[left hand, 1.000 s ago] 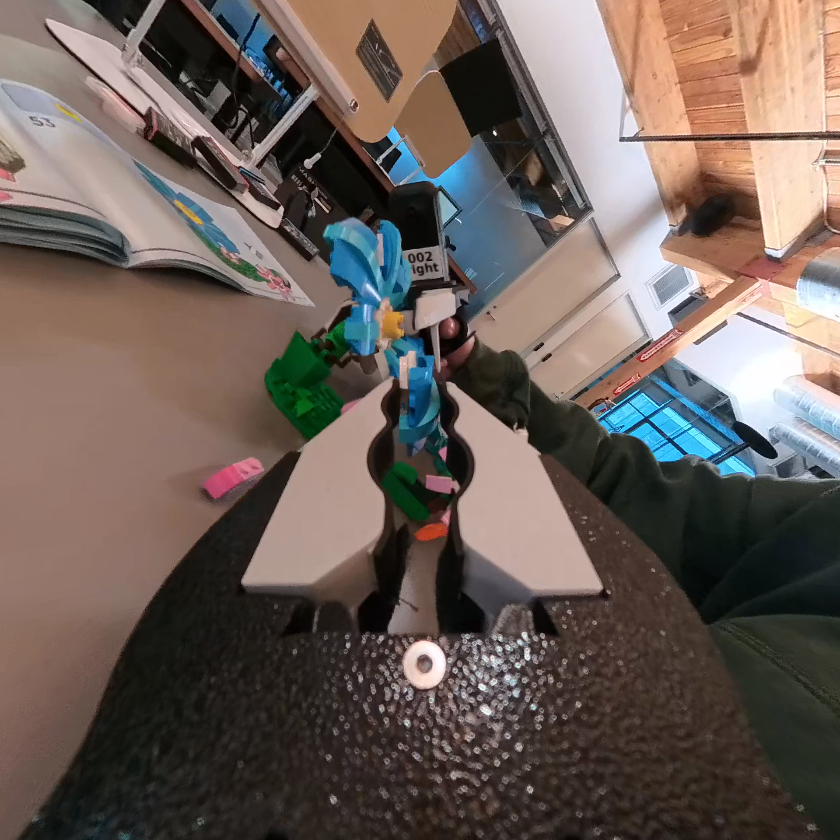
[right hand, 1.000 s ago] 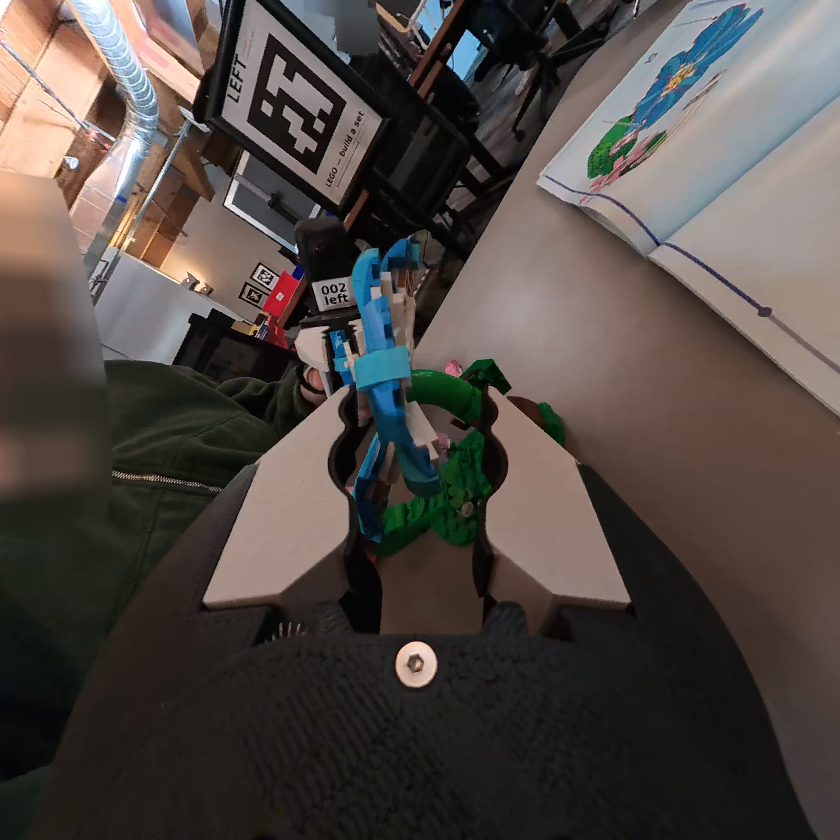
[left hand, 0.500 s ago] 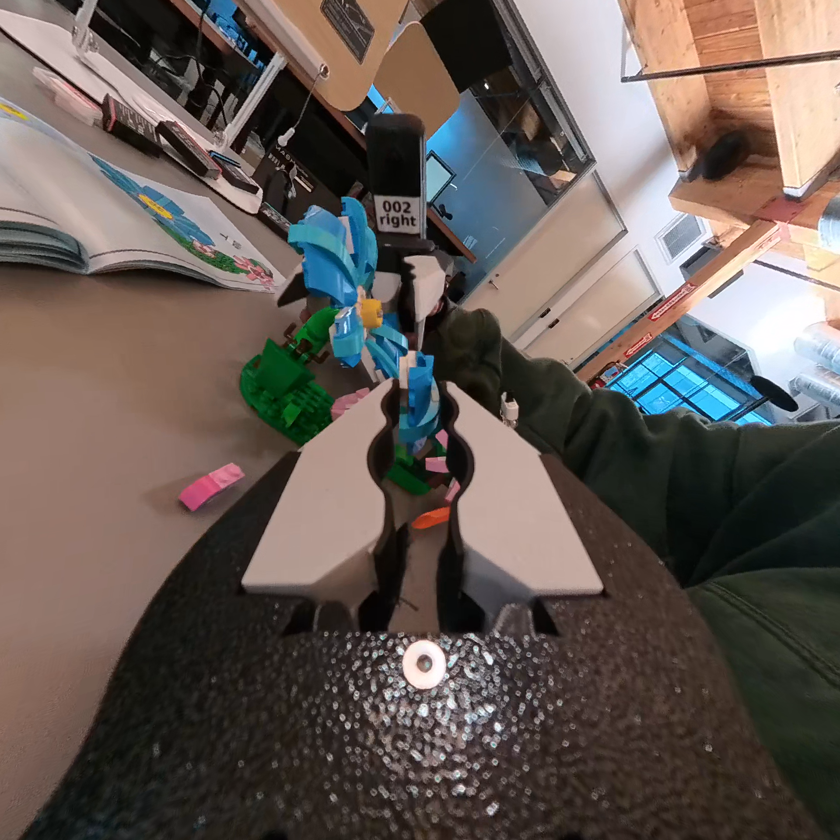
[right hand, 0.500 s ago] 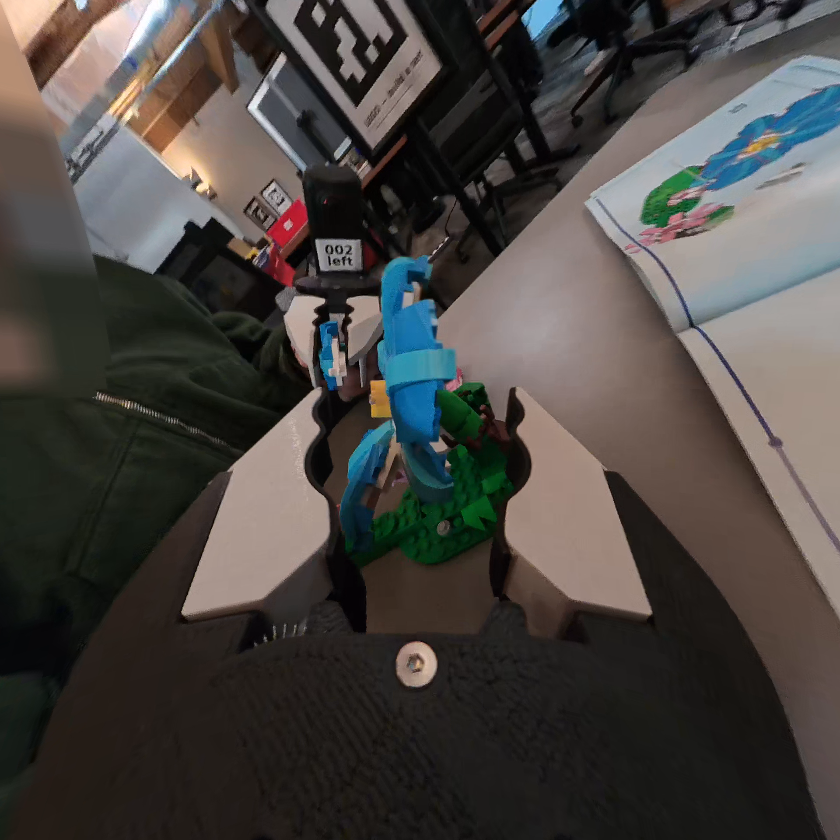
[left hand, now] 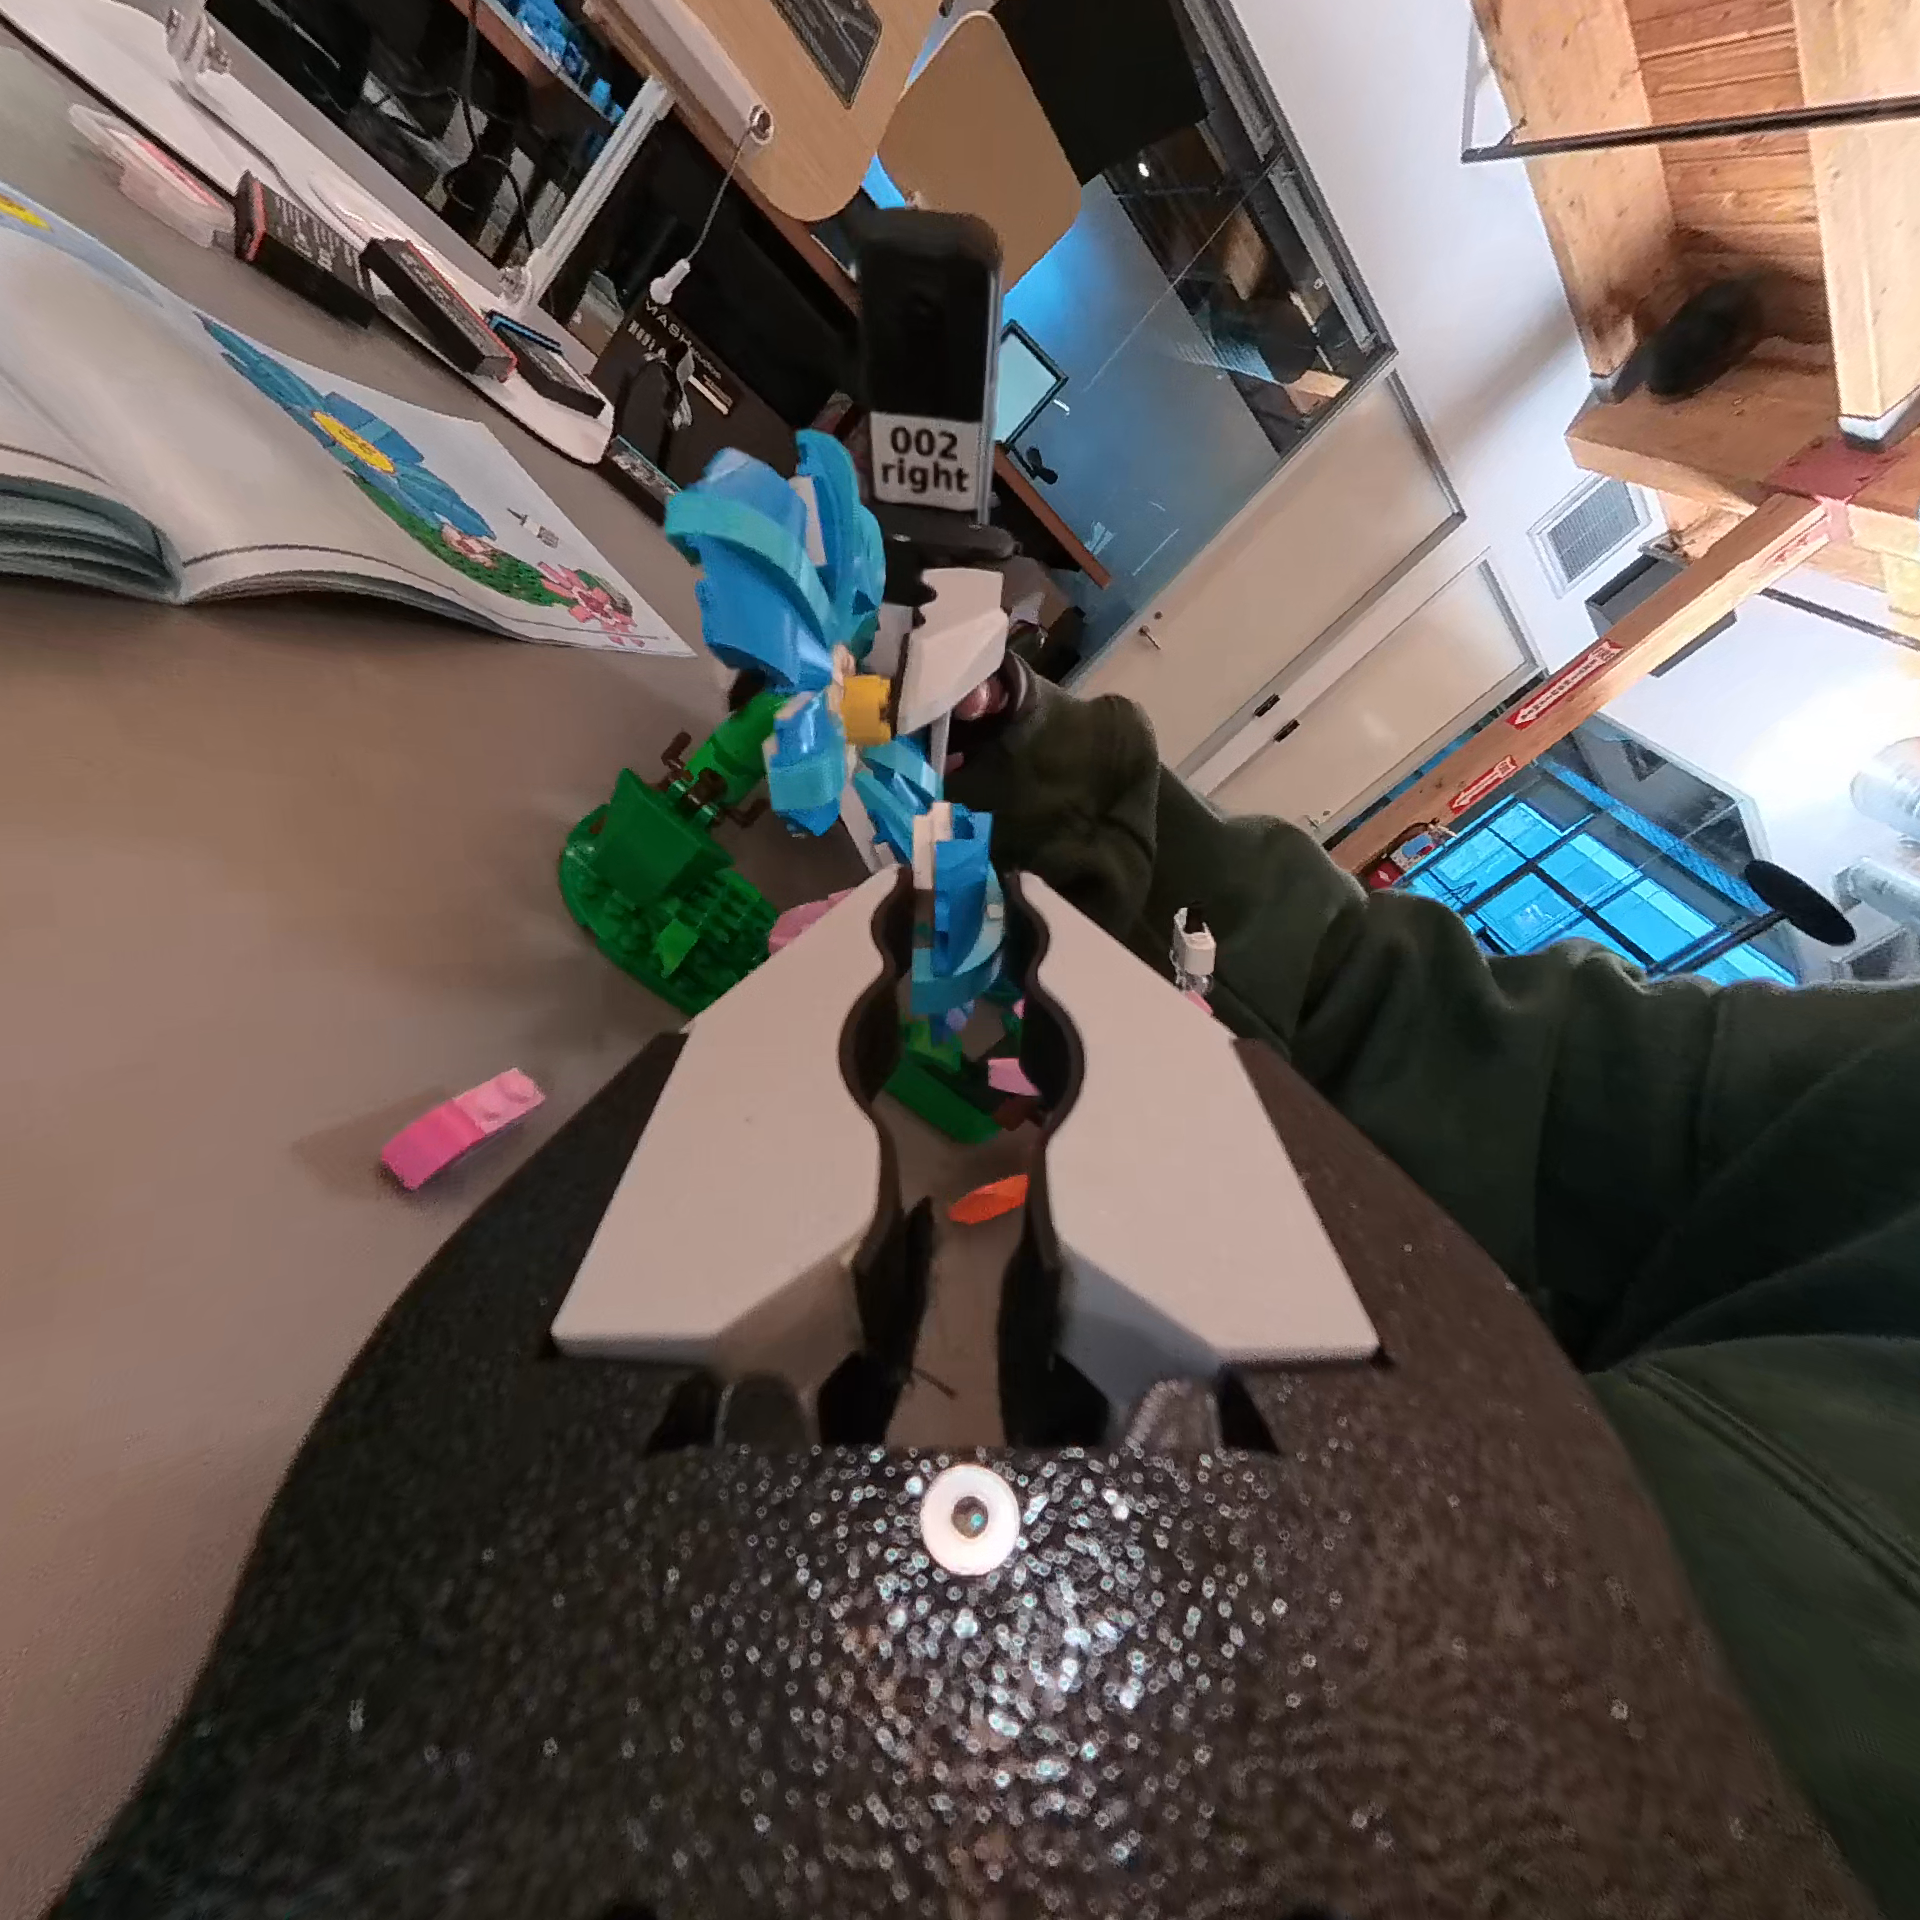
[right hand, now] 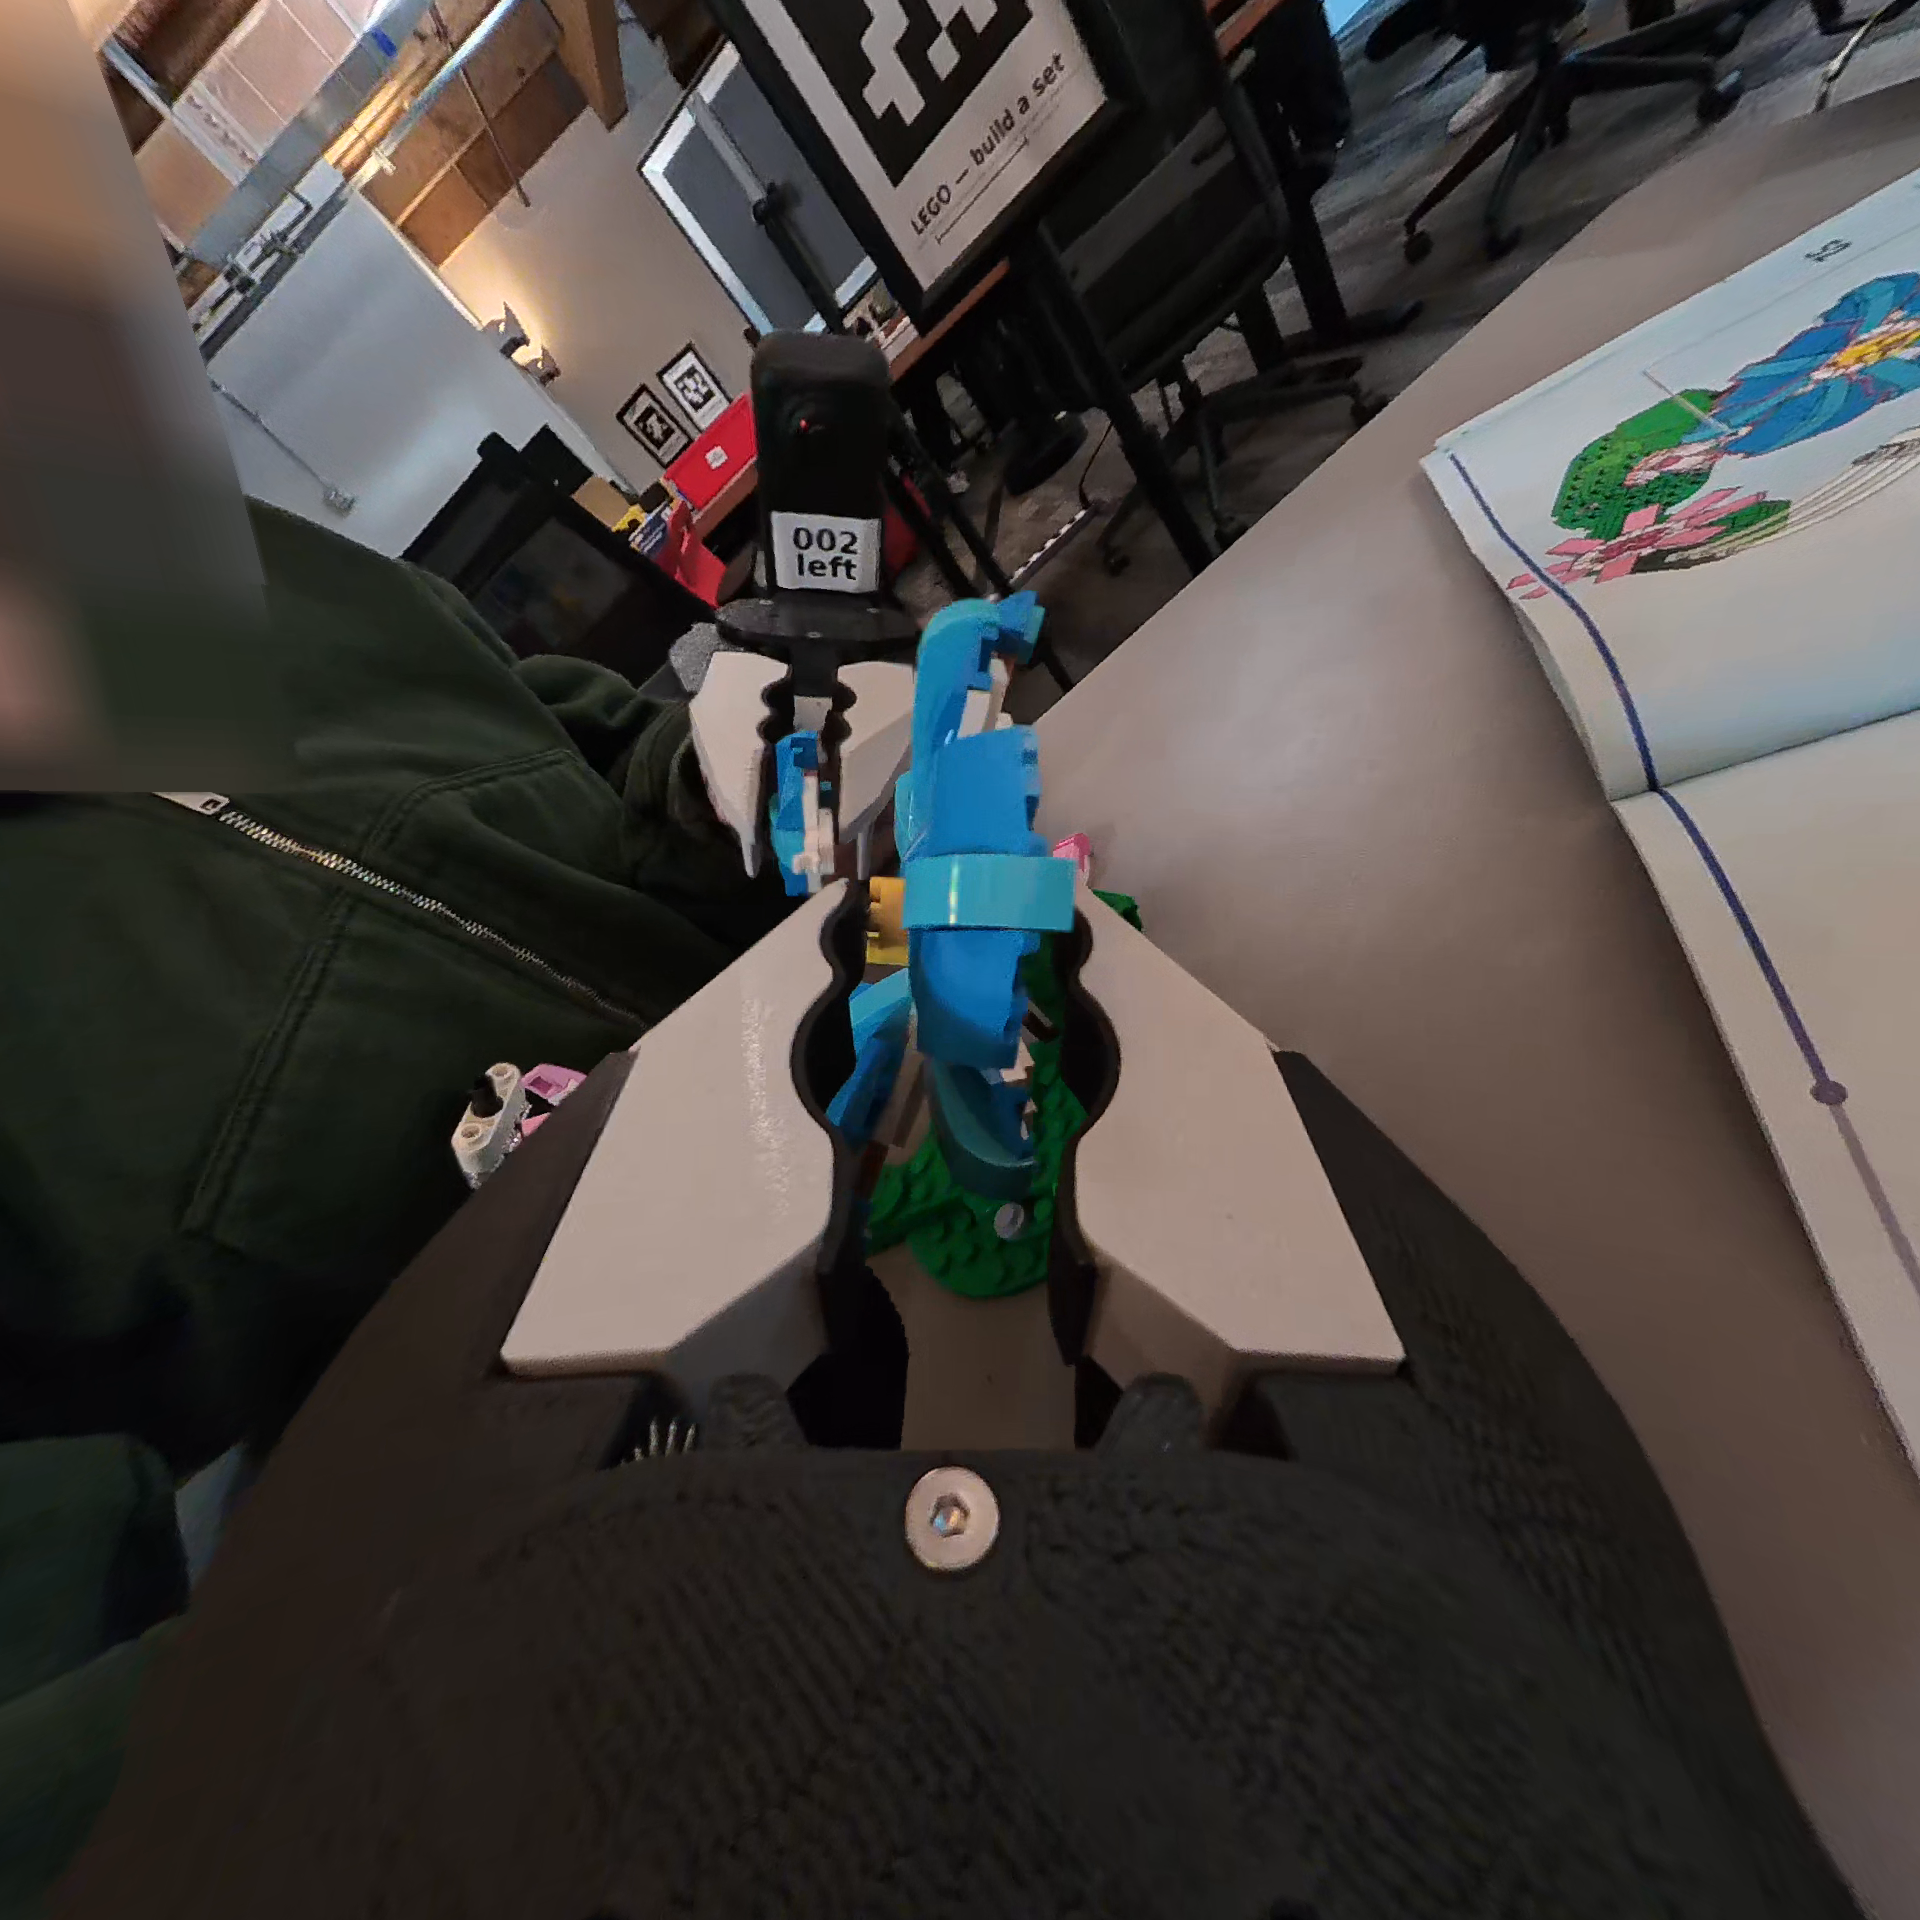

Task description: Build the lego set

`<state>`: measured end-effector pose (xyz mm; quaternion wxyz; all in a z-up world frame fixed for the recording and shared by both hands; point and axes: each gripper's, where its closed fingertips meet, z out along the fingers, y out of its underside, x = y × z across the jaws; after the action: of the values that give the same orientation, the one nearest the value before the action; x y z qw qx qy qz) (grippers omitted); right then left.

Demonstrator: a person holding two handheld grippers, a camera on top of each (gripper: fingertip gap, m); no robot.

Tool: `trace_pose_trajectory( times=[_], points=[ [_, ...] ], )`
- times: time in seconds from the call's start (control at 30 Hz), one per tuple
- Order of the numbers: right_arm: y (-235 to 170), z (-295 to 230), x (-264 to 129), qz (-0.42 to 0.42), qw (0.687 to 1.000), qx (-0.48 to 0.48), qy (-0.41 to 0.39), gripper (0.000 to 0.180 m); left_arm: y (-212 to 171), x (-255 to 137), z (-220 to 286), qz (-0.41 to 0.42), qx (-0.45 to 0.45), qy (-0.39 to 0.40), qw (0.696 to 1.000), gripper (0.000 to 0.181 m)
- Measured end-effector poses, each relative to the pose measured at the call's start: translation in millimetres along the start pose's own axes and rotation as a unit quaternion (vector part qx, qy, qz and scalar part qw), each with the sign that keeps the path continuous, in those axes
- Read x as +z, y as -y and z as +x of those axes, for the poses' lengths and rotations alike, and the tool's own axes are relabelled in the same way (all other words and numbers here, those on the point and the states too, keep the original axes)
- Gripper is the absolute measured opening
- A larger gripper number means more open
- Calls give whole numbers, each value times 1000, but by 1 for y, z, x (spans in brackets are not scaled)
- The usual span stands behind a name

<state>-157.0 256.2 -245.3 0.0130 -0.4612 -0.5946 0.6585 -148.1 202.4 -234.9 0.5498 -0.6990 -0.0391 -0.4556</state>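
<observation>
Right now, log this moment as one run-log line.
left tool: shut on blue petal piece | right tool: open around blue flower | green base: on table

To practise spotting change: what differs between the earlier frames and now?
The right gripper opened wider around the blue flower, then narrowed again; whether it grips is unclear. The left gripper stayed shut on the small blue petal piece. Pink brick and booklet did not move.

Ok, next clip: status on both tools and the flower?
Left tool shut on blue petal. Right tool straddles blue flower, grip unclear. Flower upright on green base. Loose pink brick lies aside.
</observation>
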Motion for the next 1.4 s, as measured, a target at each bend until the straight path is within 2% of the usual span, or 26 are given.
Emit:
trace_pose_trajectory(
  times=[0.3,0.4,0.6,0.73,0.93,1.4],
  points=[
    [5,4,-5,80,994,58,-44,34,8,11,-12,44,-32,36,998,15],
    [5,4,-6,96,992,62,-50,33,5,14,-13,52,-71,36,995,15],
    [5,4,-7,108,990,68,-59,33,8,14,-16,94,-129,36,986,14],
    [5,4,-7,114,988,79,-62,33,3,21,-14,94,-165,24,982,14],
    [6,5,-7,129,985,95,-61,33,5,20,-21,139,-233,21,962,14],
    [7,4,-5,165,976,135,-49,33,2,28,-19,153,-223,28,962,14]
  ],
)
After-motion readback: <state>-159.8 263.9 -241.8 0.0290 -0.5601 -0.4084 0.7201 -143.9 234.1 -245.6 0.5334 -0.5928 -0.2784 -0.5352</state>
